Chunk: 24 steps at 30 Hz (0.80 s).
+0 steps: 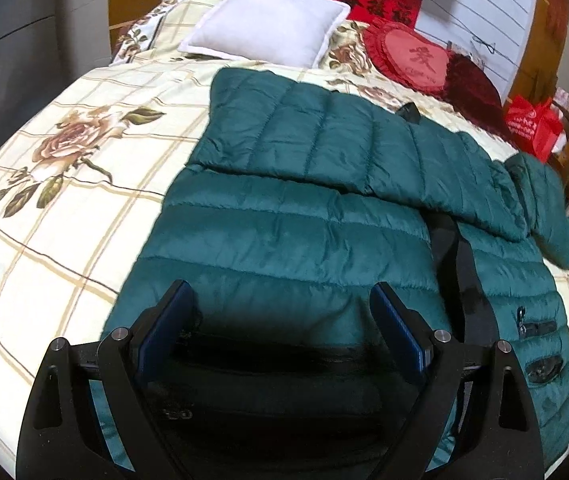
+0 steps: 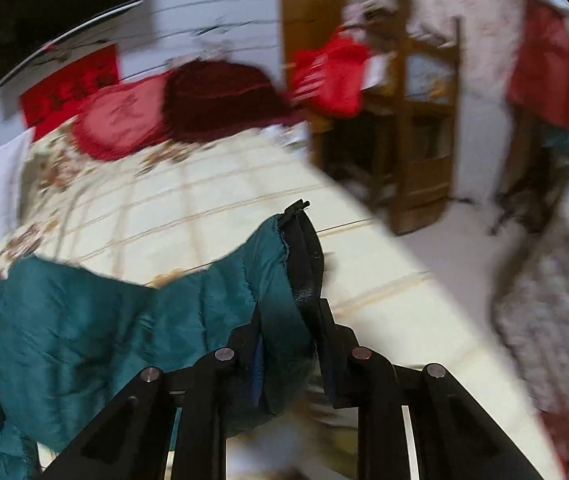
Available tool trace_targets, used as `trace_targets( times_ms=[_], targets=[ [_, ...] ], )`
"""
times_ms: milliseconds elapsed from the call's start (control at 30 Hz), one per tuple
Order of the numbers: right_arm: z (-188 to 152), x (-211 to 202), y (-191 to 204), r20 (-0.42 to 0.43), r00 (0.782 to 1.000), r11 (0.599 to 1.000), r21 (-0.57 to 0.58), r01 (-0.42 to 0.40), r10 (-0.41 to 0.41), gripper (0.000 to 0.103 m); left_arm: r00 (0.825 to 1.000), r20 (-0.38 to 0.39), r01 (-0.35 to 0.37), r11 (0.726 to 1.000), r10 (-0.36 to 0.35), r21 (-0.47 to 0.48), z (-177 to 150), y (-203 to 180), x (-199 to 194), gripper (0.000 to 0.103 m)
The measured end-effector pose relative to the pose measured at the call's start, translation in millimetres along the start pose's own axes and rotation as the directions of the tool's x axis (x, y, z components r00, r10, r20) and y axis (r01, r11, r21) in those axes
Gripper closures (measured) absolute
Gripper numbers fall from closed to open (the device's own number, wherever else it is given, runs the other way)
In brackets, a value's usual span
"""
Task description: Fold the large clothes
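A dark green quilted puffer jacket point(image 1: 292, 216) lies spread on the bed, its front open along a black zipper band point(image 1: 460, 264), with one sleeve folded across the upper part. My left gripper point(image 1: 282, 300) is open and empty, hovering just above the jacket's lower hem. In the right wrist view my right gripper point(image 2: 290, 320) is shut on the jacket's edge point(image 2: 284, 280) beside its black zipper point(image 2: 306, 256) and holds that edge lifted above the bed. The right view is motion-blurred.
The bed has a cream floral checked cover point(image 1: 64, 184). A white pillow point(image 1: 268, 24), a red heart cushion point(image 1: 412, 56) and a maroon cushion point(image 1: 472, 80) lie at its head. A red bag point(image 1: 532, 124) and a wooden chair point(image 2: 416, 128) stand beside the bed's right side.
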State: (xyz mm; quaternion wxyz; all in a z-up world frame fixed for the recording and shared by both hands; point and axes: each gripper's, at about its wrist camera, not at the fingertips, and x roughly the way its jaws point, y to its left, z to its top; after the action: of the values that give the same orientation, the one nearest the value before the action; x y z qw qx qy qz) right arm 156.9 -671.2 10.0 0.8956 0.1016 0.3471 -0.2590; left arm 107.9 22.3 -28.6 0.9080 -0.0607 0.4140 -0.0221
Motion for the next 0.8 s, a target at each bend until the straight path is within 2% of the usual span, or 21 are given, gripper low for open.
trace_targets(
  times_ms=[133, 267, 367, 433, 567, 600, 667, 733, 800],
  targets=[
    [12.8, -51.5, -15.7, 0.047, 0.997, 0.999, 0.007, 0.053, -0.053, 0.083, 1.000, 0.015, 0.002, 1.000, -0.002, -0.011, 4.1, 4.2, -4.9, 0.013],
    [19.2, -91.1, 11.4, 0.084, 0.996, 0.999, -0.041, 0.028, -0.024, 0.084, 1.000, 0.010, 0.005, 1.000, -0.005, -0.026, 6.8, 9.1, -6.1, 0.013],
    [17.1, -111.2, 56.2, 0.113, 0.992, 0.994, -0.094, -0.046, 0.057, 0.085, 1.000, -0.006, 0.010, 0.999, -0.010, -0.035, 8.9, 12.1, -4.9, 0.013],
    [10.8, -119.9, 99.0, 0.117, 0.983, 0.982, -0.140, -0.124, 0.141, 0.088, 1.000, -0.014, 0.014, 0.999, -0.014, -0.040, 10.1, 13.9, -4.0, 0.013],
    [-18.5, -128.3, 195.7, 0.086, 0.938, 0.925, -0.216, -0.312, 0.337, 0.088, 0.999, -0.038, 0.013, 0.999, -0.015, -0.047, 14.6, 17.4, 1.5, 0.013],
    [-29.8, -128.4, 221.3, 0.055, 0.911, 0.897, -0.211, -0.389, 0.408, 0.088, 0.999, -0.046, 0.008, 0.999, -0.010, -0.047, 15.5, 18.1, 4.3, 0.013],
    [-49.8, -125.4, 250.6, 0.025, 0.884, 0.871, -0.188, -0.455, 0.467, 0.088, 0.998, -0.067, 0.001, 0.999, -0.004, -0.049, 15.8, 18.0, 9.8, 0.013],
    [-65.5, -120.3, 265.4, 0.014, 0.887, 0.873, -0.181, -0.452, 0.462, 0.088, 0.996, -0.088, 0.010, 0.999, -0.014, -0.045, 14.7, 16.2, 12.1, 0.013],
    [-77.6, -109.7, 258.9, -0.007, 0.907, 0.893, -0.173, -0.415, 0.421, 0.088, 0.996, -0.088, 0.031, 0.999, -0.034, -0.033, 14.5, 12.3, 10.1, 0.013]
  ],
)
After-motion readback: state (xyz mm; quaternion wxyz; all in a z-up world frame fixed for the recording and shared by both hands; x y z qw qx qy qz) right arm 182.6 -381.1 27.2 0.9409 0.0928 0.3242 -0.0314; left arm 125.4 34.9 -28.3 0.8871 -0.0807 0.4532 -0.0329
